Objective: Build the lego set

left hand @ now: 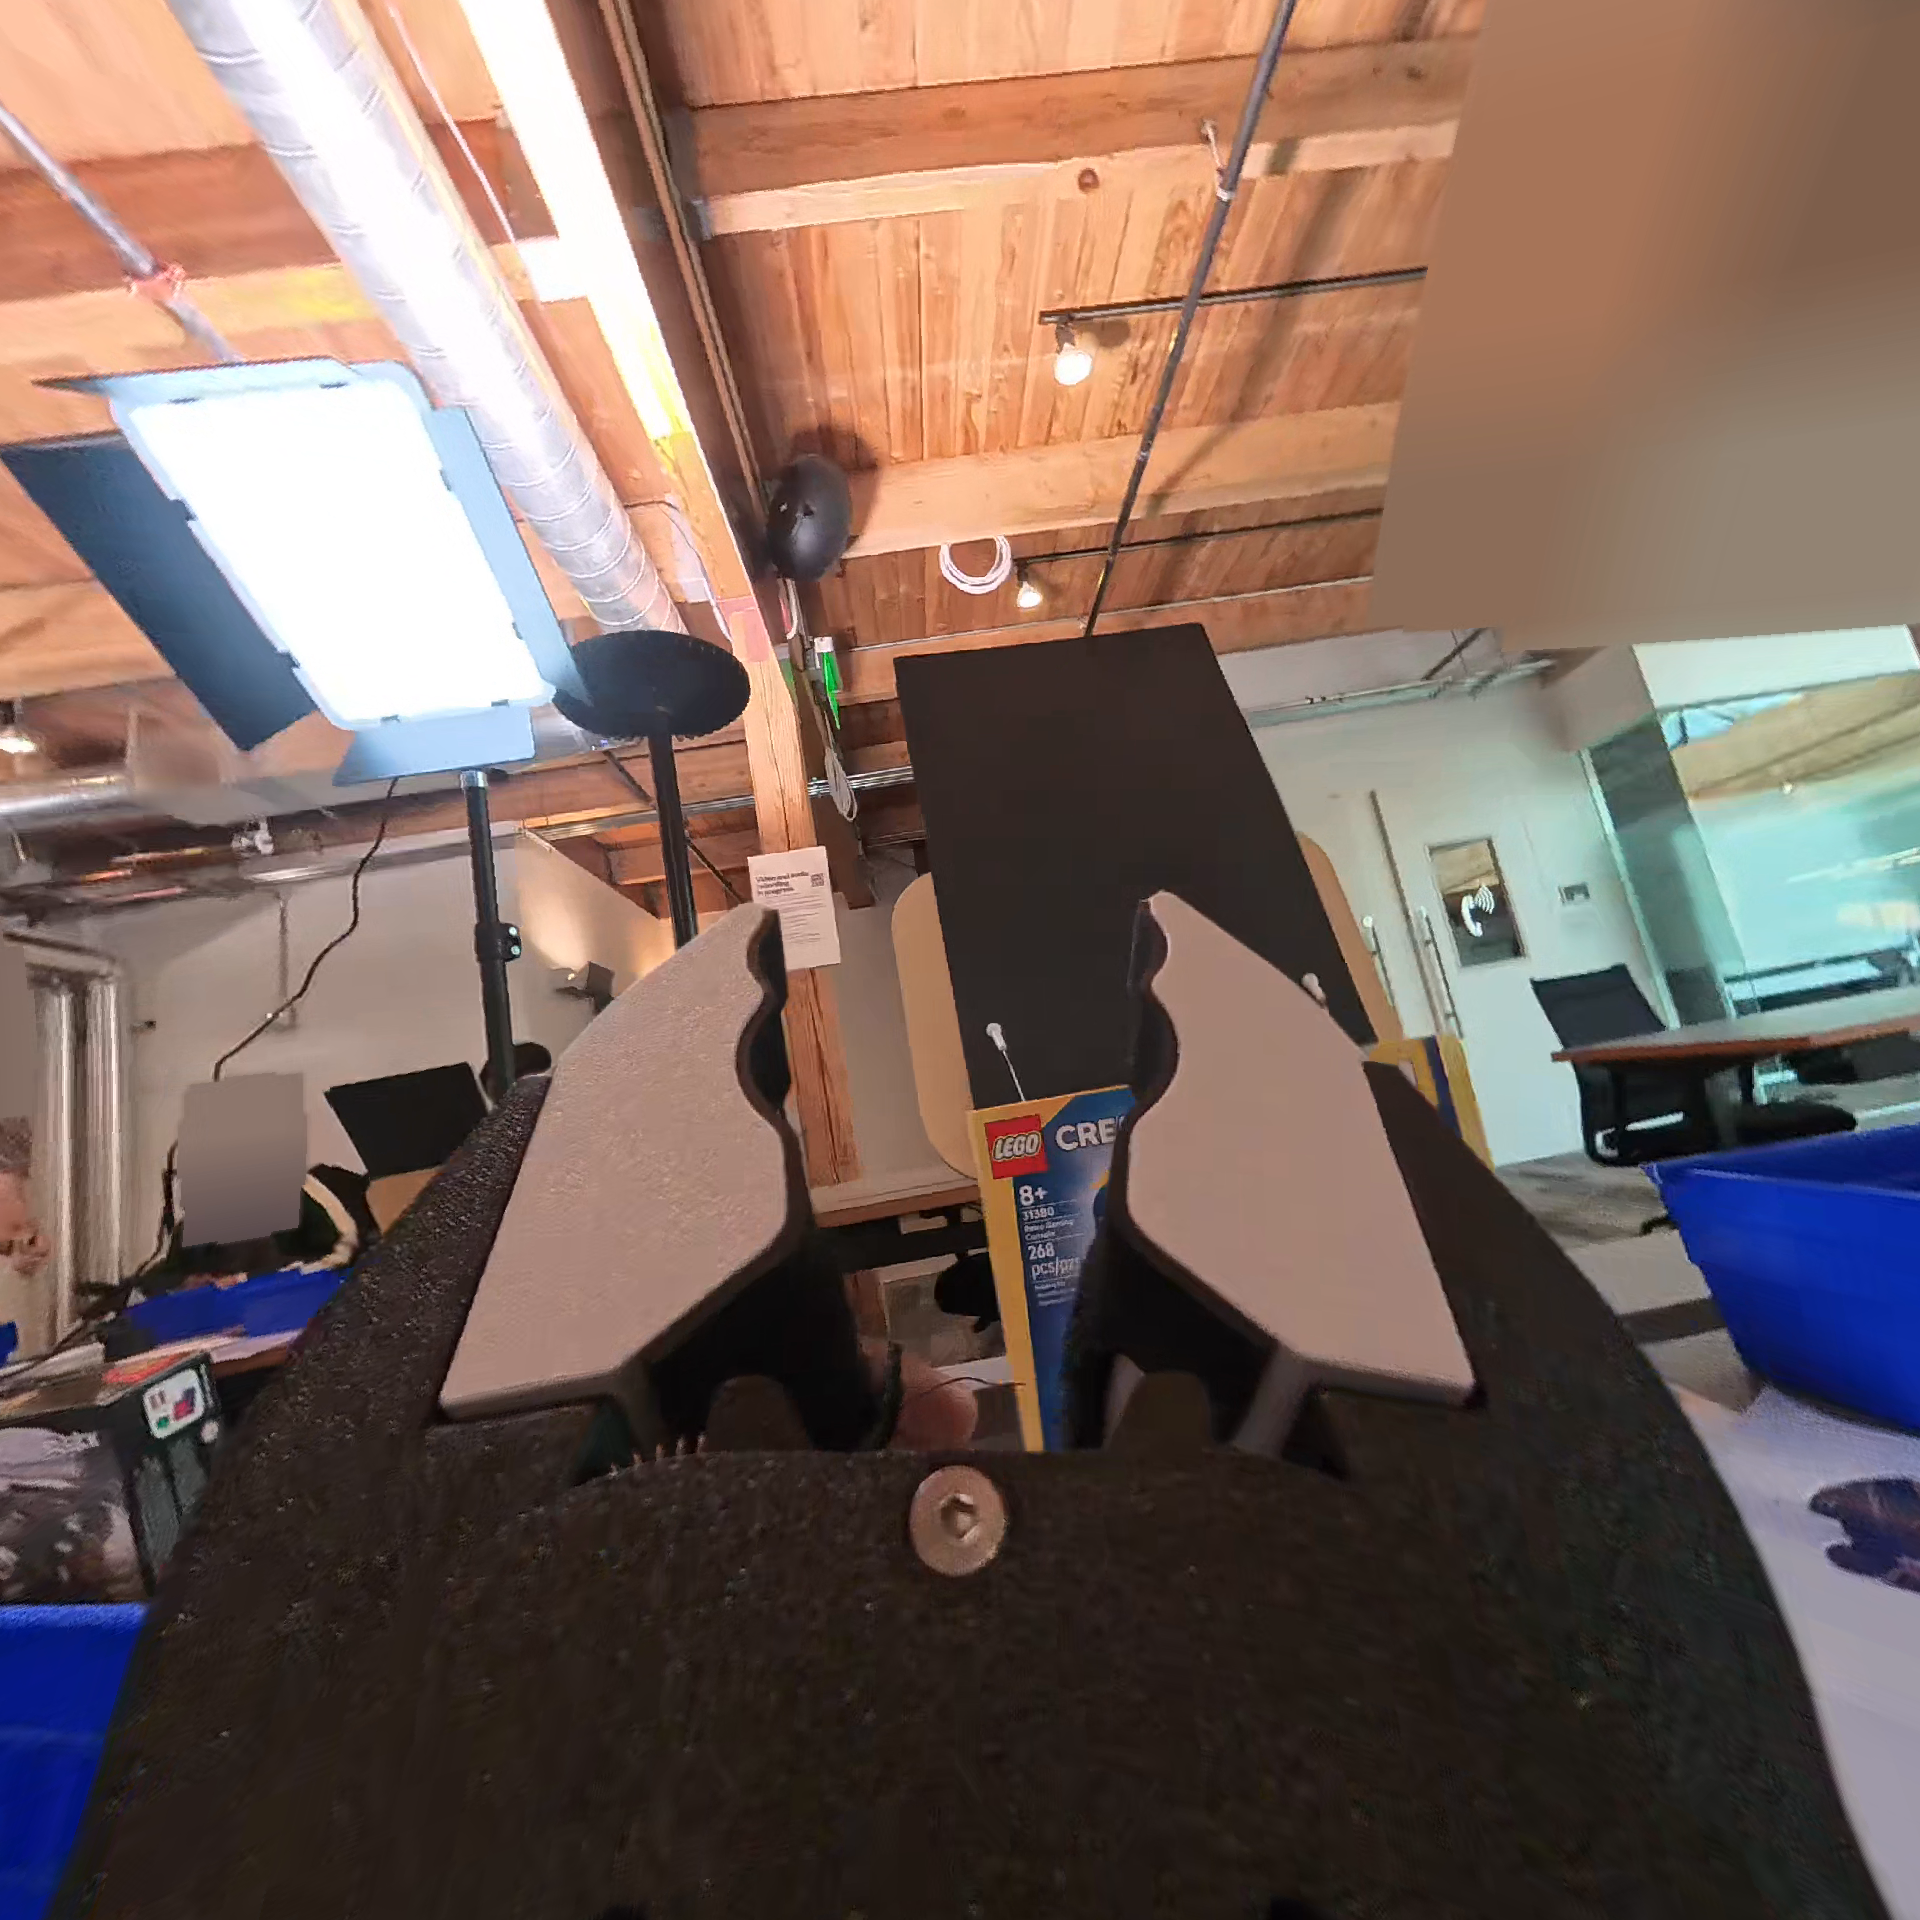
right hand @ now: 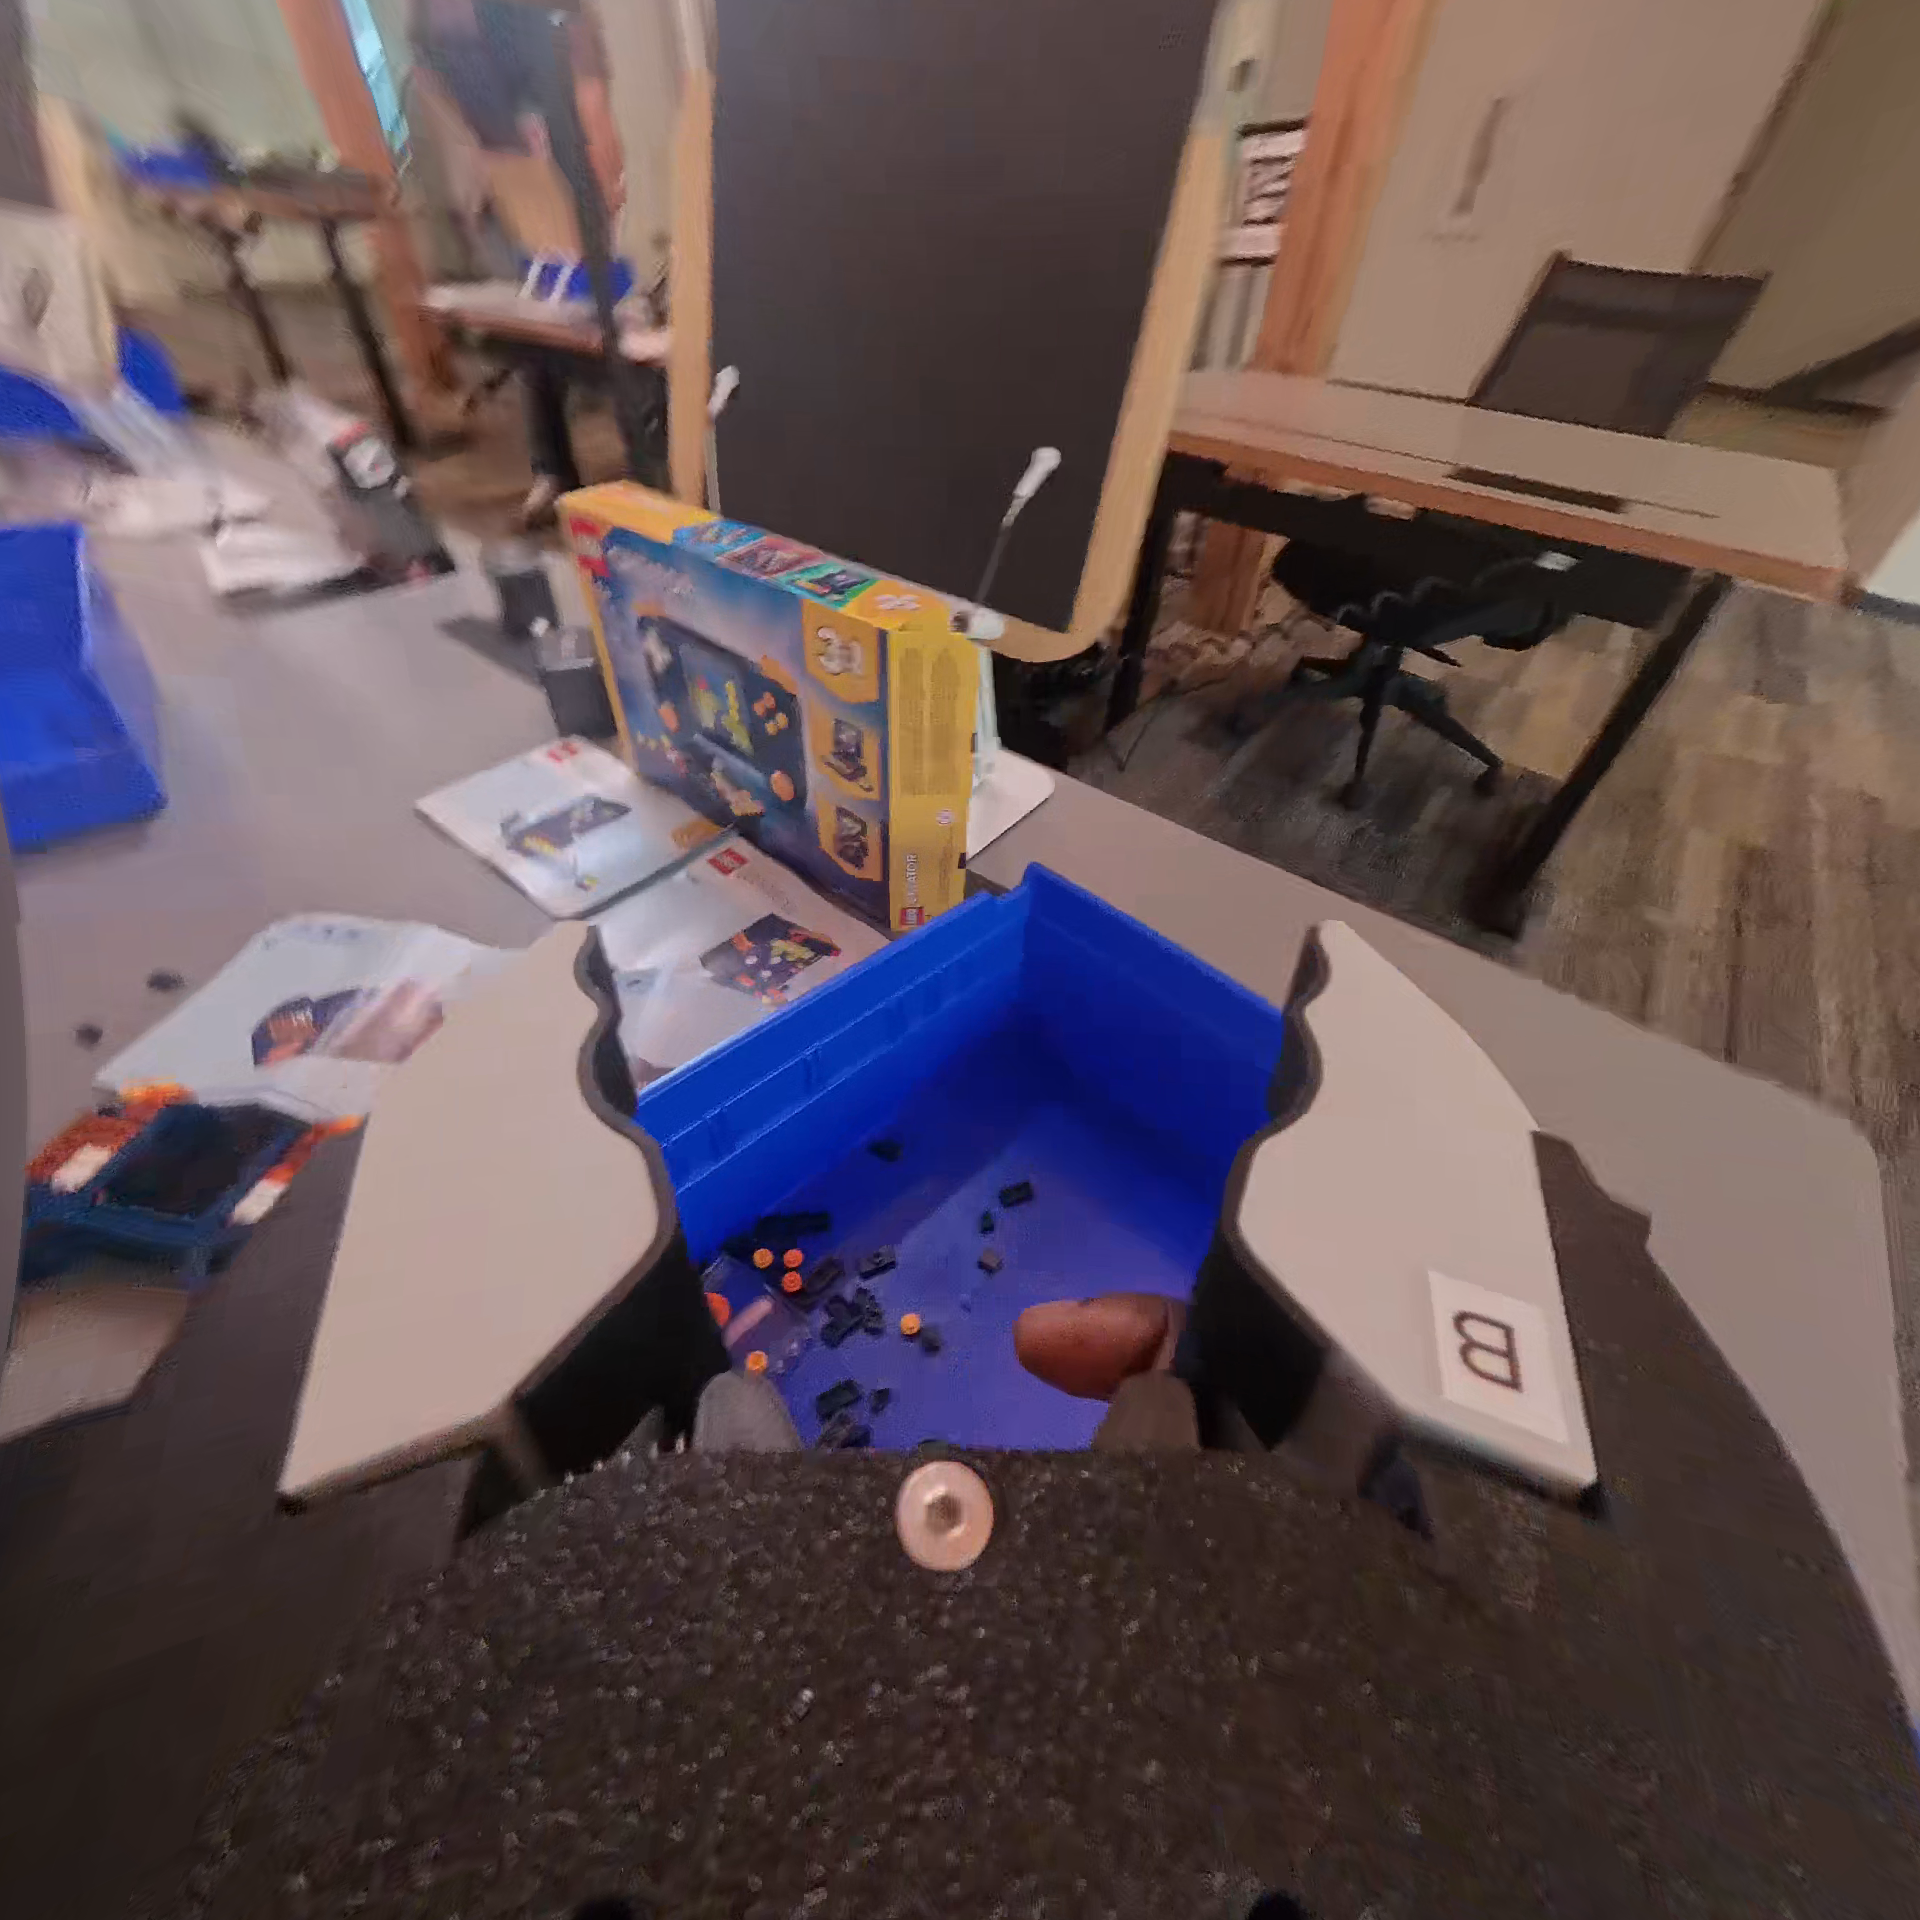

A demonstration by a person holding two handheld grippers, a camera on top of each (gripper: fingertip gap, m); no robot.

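Note:
My right gripper (right hand: 951, 966) is open and empty, held over a blue bin (right hand: 935, 1029) that holds several small dark and orange bricks (right hand: 831, 1288). A partly built dark blue and orange model (right hand: 166, 1174) lies on the grey table at the left. The yellow and blue set box (right hand: 790, 707) stands behind the bin, with instruction booklets (right hand: 561, 821) in front of it. My left gripper (left hand: 956, 925) is open and empty, tilted up toward the ceiling; the set box (left hand: 1039, 1226) shows between its fingers.
A black panel (right hand: 935, 291) stands behind the box. Another blue bin (right hand: 62, 686) sits at the table's far left, and one shows in the left wrist view (left hand: 1808, 1257) at the right. The table edge runs along the right, with floor and a chair (right hand: 1392, 644) beyond. A light panel on a stand (left hand: 332, 551) is at the left.

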